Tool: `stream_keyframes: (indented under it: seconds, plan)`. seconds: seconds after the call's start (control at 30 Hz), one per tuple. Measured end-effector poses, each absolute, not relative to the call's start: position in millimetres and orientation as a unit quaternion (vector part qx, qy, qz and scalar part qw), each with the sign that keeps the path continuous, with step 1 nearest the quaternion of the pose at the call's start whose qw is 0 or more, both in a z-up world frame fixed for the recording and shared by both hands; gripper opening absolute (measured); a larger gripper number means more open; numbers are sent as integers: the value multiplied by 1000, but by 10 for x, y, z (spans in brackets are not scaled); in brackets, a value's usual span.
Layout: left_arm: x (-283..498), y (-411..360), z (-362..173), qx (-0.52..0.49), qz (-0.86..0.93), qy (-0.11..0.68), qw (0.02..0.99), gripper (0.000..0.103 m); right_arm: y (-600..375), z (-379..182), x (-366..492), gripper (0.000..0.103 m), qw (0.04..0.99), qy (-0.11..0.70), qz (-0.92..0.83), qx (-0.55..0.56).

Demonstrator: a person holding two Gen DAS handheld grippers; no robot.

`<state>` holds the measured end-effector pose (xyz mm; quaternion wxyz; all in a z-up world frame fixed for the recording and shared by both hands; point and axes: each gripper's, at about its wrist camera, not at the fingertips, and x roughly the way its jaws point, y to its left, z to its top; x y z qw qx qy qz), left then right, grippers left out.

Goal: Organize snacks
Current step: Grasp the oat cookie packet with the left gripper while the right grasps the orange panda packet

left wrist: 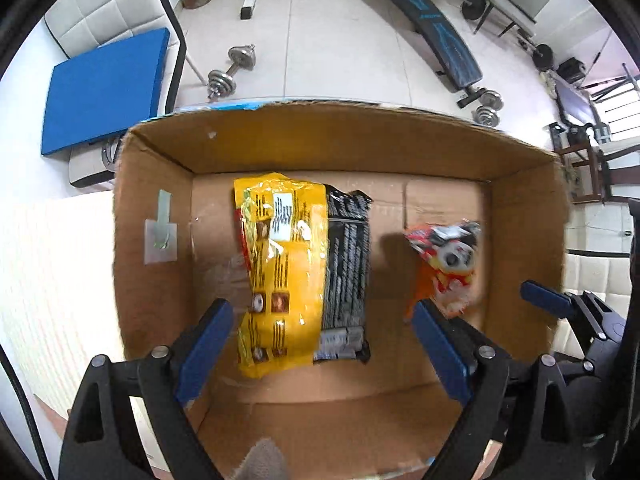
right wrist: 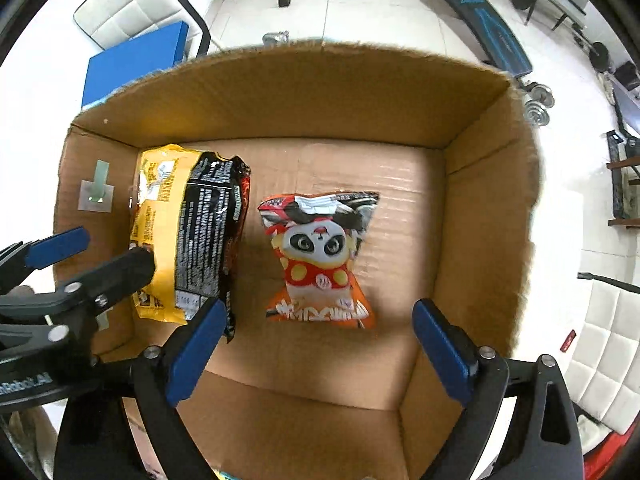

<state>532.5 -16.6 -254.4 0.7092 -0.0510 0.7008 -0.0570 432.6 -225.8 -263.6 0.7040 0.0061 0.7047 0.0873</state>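
Observation:
A cardboard box (left wrist: 320, 140) lies open below both grippers. On its floor a yellow snack packet (left wrist: 284, 264) overlaps a black packet (left wrist: 348, 264), and an orange packet with a panda picture (left wrist: 444, 256) lies to their right. My left gripper (left wrist: 320, 320) hangs open over the yellow and black packets, pads clear of them. The right gripper (right wrist: 322, 316) is open above the panda packet (right wrist: 320, 248), which lies flat and free on the box floor (right wrist: 400, 208). The yellow packet (right wrist: 160, 220) and black packet (right wrist: 208, 232) sit at the left, partly behind the left gripper (right wrist: 100, 256).
The box stands on a pale table (left wrist: 52, 264). Beyond its far wall are a blue cushion (left wrist: 104, 88) on a white chair, dumbbells (left wrist: 232, 72) on the tiled floor and a dark weight bench (left wrist: 436, 28). A white padded seat (right wrist: 600, 352) is at the right.

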Motion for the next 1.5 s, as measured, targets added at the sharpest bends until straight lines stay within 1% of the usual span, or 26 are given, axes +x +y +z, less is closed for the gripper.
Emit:
stream_keyframes:
  seconds: [0.13, 0.2, 0.33, 0.4, 0.43, 0.47, 0.63, 0.7, 0.77, 0.87, 0.97, 1.03, 1.13, 1.27, 1.43, 1.47, 1.5]
  plan:
    - [5168, -99, -2316, -47, -71, 679, 729, 92, -2204, -2280, 3999, 96, 729, 679, 84, -2]
    - [5009, -67, -2131, -33, -65, 663, 745, 92, -2132, -2111, 4025, 96, 745, 662, 78, 4]
    - [4671, -53, -1888, -24, -61, 629, 774, 92, -2001, -1921, 3809, 97, 775, 626, 78, 17]
    - [4477, -51, -1774, -24, -59, 615, 786, 93, -1928, -1871, 3646, 98, 786, 613, 77, 16]
    - [4393, -61, -1729, -24, -60, 608, 791, 99, -1935, -1848, 3576, 98, 788, 610, 80, 21]
    - [4271, -60, -1672, -27, -63, 603, 795, 102, -1930, -1814, 3465, 98, 788, 609, 85, 29]
    - [3817, -25, -1635, -42, -55, 599, 798, 102, -1934, -1866, 3026, 98, 785, 611, 94, 25]
    - [3617, 26, -1674, -47, -38, 599, 799, 102, -1967, -1986, 2877, 98, 779, 620, 92, 22]
    - [3384, 116, -1762, -62, -20, 603, 795, 102, -2014, -2158, 2748, 98, 767, 635, 91, 18]
    - [3040, 298, -2030, -81, 26, 620, 780, 102, -2085, -2437, 2599, 98, 754, 651, 83, 5]
    - [2775, 452, -2457, -85, 71, 651, 751, 102, -2139, -2674, 2523, 98, 743, 665, 77, -8]
    - [2611, 575, -2808, -110, 90, 678, 721, 102, -2149, -2834, 2524, 98, 738, 671, 74, -14]
    - [2406, 719, -3193, -150, 109, 701, 689, 101, -2138, -3022, 2568, 98, 732, 678, 69, -22]
    - [2299, 816, -3567, -172, 127, 719, 661, 101, -2097, -3237, 2685, 98, 729, 681, 63, -32]
    - [2273, 845, -3832, -183, 136, 731, 643, 101, -2055, -3461, 2803, 98, 717, 694, 62, -38]
    - [2269, 845, -3873, -182, 136, 733, 641, 101, -2037, -3523, 2818, 96, 712, 698, 63, -43]
    - [2281, 843, -3922, -181, 134, 737, 637, 101, -2025, -3571, 2822, 87, 708, 702, 60, -51]
